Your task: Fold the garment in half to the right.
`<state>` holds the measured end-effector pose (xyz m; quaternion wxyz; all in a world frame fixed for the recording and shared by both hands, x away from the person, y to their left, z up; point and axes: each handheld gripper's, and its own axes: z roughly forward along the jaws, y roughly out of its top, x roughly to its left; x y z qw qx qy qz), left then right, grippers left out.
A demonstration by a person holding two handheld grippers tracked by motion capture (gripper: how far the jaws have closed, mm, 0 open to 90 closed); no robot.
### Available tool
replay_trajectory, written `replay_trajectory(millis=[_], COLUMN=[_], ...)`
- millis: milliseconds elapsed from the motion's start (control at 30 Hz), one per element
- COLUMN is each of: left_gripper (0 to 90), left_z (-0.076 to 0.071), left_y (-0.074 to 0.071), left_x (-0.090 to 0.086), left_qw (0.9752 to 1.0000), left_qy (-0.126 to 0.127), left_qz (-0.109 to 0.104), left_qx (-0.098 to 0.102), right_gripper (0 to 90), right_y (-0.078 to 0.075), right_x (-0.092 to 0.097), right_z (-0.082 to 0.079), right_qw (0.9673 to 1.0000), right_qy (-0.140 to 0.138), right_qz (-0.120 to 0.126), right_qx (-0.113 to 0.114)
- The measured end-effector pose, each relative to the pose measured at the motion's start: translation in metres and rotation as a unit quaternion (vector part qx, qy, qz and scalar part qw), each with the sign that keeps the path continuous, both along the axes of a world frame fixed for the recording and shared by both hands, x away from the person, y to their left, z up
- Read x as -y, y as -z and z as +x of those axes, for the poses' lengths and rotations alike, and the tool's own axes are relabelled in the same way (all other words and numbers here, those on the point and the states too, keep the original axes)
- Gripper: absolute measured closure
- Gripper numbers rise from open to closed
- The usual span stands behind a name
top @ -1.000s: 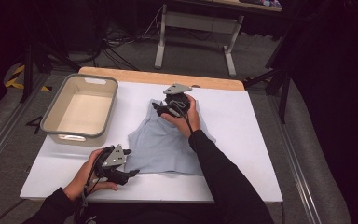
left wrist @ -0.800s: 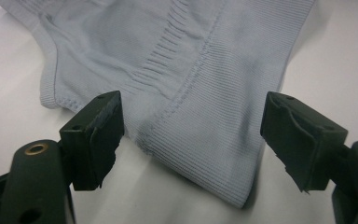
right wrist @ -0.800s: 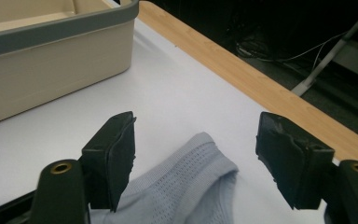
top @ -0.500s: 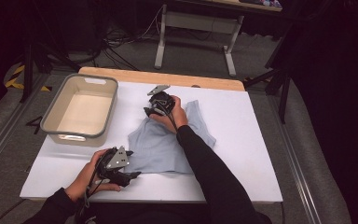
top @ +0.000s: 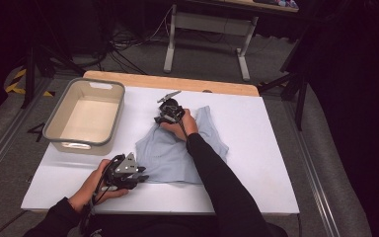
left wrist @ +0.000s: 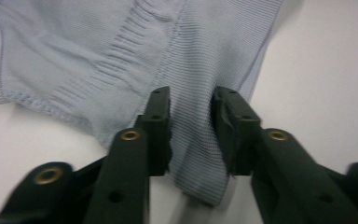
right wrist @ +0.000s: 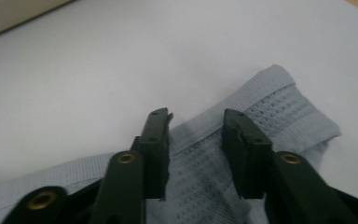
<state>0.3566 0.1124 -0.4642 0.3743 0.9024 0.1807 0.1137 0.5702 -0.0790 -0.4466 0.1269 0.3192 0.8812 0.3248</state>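
Left gripper (top: 139, 177): near edge of the white worktop (top: 271, 148), black jaws astride the near corner of the pale blue ribbed knit garment (top: 177, 153); just been closing, a fold of ribbed hem (left wrist: 191, 140) between them, pads not plainly pressing yet.
Garment: flat and rumpled mid-worktop, between both grippers.
Right gripper (top: 162, 117): at the far edge, jaws just been closing around the openwork band (right wrist: 196, 154); narrow gaps at both pads.
Beige plastic tub (top: 59, 118): far left, apart from the garment.
Step, judged: taking hold of two opposite edges.
Next: finish both pinches, then lift together.
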Motion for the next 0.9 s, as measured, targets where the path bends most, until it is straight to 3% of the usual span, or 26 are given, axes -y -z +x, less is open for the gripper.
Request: replay_trajectory(millis=[167, 300, 433, 500, 600, 767, 900], left_gripper=[79.5, 83.4, 84.2, 84.4, 84.4, 84.4, 84.4], left_z=[0.001, 0.000, -0.001, -0.002, -0.003, -0.002, -0.003], left_y=[-0.001, 0.000, 0.000, 0.000, 0.000, 0.000, 0.000], left_x=[0.000, 0.001, 0.002, 0.003, 0.003, 0.002, 0.003], left_qw=[1.0000, 0.9999, 1.0000, 1.0000, 0.9999, 0.9999, 0.9999], left_qy=[-0.004, -0.003, -0.005, -0.004, -0.003, -0.004, -0.003], left_qz=[0.007, 0.006, 0.001, 0.001, 0.005, 0.003, 0.005], left_qx=[0.002, 0.007, 0.006, 0.008, 0.011, 0.009, 0.016], right_gripper=[76.5, 69.2, 50.8, 41.9, 44.6, 60.6, 67.6], right_y=[-0.001, -0.003, -0.004, -0.004, -0.001, -0.001, -0.001], right_x=[-0.002, -0.002, -0.004, -0.007, -0.009, -0.013, -0.018], right_z=[0.000, -0.001, -0.003, 0.001, 0.006, 0.006, 0.004], right_qw=[0.9999, 0.9999, 0.9995, 0.9992, 0.9978, 0.9977, 0.9977], right_qy=[-0.012, 0.000, 0.017, 0.040, 0.062, 0.062, 0.056], right_qz=[-0.005, -0.010, 0.009, 0.009, 0.003, -0.024, -0.038], right_qx=[-0.004, 0.012, 0.023, -0.003, -0.025, -0.012, -0.001])
